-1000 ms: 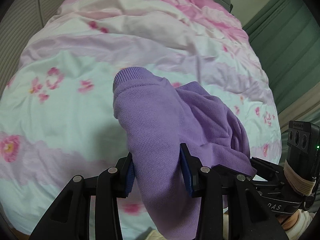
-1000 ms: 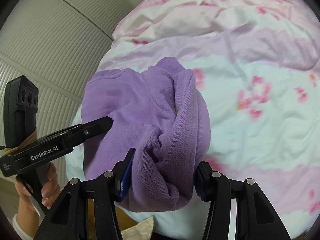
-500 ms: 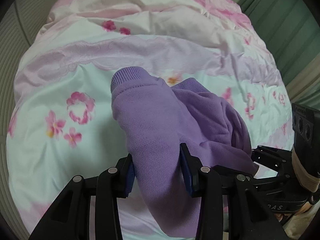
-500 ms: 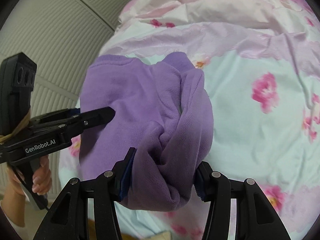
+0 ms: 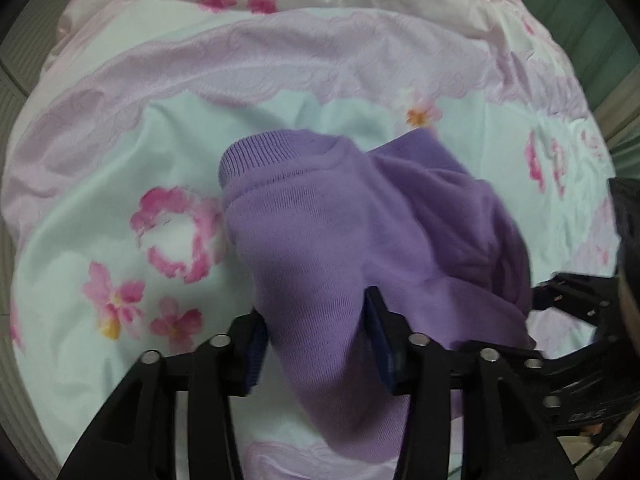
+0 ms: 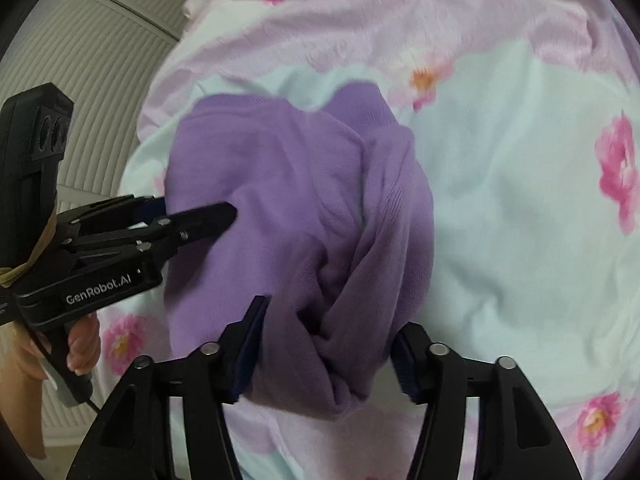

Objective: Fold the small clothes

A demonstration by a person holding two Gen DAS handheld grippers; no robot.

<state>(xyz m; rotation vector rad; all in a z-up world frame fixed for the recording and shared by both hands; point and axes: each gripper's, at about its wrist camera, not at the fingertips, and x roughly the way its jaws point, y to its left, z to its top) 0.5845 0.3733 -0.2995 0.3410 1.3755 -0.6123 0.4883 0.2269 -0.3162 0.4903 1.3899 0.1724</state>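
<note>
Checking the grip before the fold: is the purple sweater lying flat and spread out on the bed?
No. The purple sweater is bunched up and held between the left gripper and the right gripper, above the floral bedspread.

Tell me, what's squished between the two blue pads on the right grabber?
A bunched fold of the purple sweater fills the gap between the right gripper pads, seen in the right wrist view.

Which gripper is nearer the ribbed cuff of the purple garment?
Left. The left gripper grips the same sleeve section that ends in the ribbed cuff; the right gripper clamps a bunched part of the purple garment further away.
</note>
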